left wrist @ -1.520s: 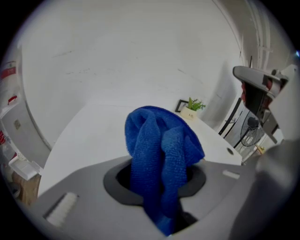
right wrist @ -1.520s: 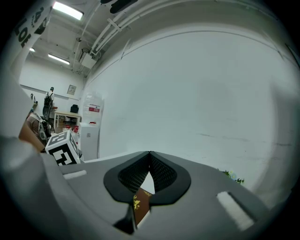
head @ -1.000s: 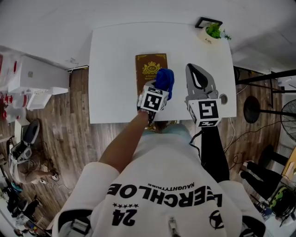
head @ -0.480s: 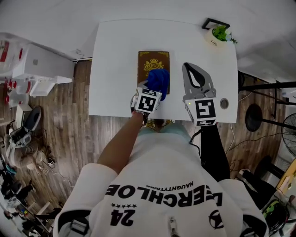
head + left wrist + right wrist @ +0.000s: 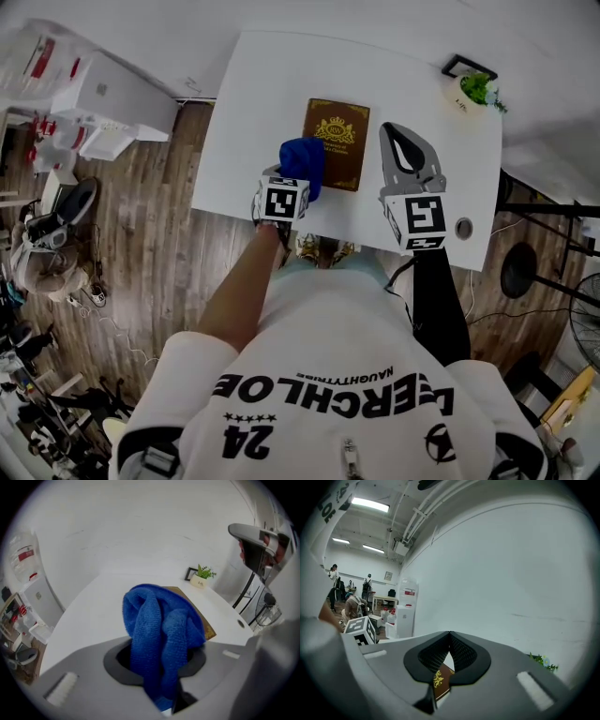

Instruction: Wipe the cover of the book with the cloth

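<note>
A brown book [image 5: 337,142] with a gold crest lies on the white table [image 5: 253,103]. My left gripper [image 5: 298,176] is shut on a bunched blue cloth [image 5: 302,161], which hangs over the book's near left corner and the table beside it. In the left gripper view the cloth [image 5: 161,639] fills the jaws and hides most of the book [image 5: 207,626]. My right gripper [image 5: 398,131] hovers just right of the book, shut with nothing in it. In the right gripper view its tips [image 5: 450,633] meet, and the book [image 5: 439,679] shows below them.
A small potted plant [image 5: 476,88] and a black frame stand at the table's far right corner. A round grommet hole [image 5: 464,227] is near the table's right front edge. White cabinets [image 5: 103,103] stand on the wooden floor to the left.
The left gripper has carried the cloth leftward across the book, from its near right part to its near left corner. The right gripper has stayed beside the book. The head view has shifted.
</note>
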Tool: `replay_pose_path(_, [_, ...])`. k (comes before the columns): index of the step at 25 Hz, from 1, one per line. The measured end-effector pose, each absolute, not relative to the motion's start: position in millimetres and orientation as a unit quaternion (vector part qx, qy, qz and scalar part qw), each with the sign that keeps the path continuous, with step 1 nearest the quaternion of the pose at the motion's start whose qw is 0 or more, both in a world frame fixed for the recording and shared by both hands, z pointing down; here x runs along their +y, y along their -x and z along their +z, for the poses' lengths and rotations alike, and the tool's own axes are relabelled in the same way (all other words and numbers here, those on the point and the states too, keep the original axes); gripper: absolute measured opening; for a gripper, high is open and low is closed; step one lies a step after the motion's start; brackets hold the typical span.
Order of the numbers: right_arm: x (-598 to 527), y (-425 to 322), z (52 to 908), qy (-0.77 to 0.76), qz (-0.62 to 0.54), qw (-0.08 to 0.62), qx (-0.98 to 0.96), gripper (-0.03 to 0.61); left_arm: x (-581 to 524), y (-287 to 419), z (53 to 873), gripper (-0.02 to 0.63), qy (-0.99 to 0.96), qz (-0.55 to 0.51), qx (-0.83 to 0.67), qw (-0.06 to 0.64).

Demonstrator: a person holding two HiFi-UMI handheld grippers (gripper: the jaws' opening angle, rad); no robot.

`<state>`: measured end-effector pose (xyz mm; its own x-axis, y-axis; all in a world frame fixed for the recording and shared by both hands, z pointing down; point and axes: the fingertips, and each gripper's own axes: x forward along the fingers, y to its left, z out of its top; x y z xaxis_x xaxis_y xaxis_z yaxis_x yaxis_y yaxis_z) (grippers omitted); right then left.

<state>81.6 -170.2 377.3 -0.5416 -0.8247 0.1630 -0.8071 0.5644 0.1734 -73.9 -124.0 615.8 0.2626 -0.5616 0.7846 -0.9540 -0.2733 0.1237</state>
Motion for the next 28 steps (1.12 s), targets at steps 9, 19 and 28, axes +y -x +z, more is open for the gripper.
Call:
replay_pose_path(9, [-164.0, -99.2, 378.9, -0.469, -0.037, 0.11, -0.876, 0.003, -130.1, 43.1, 581.7, 0.179, -0.759, 0.287, -0.509, 0.287])
replay_pose_path(19, [-163.7, -120.6, 379.7, -0.482, -0.033, 0.108, -0.869, 0.003, -95.7, -59.3, 605.2, 0.179, -0.816, 0.316, -0.388, 0.287])
replay_pose_path(28, [-171.3, -116.4, 381.0, -0.476, -0.03, 0.107, -0.873, 0.003, -97.4, -33.1, 605.5, 0.179, -0.806, 0.317, -0.406, 0.292])
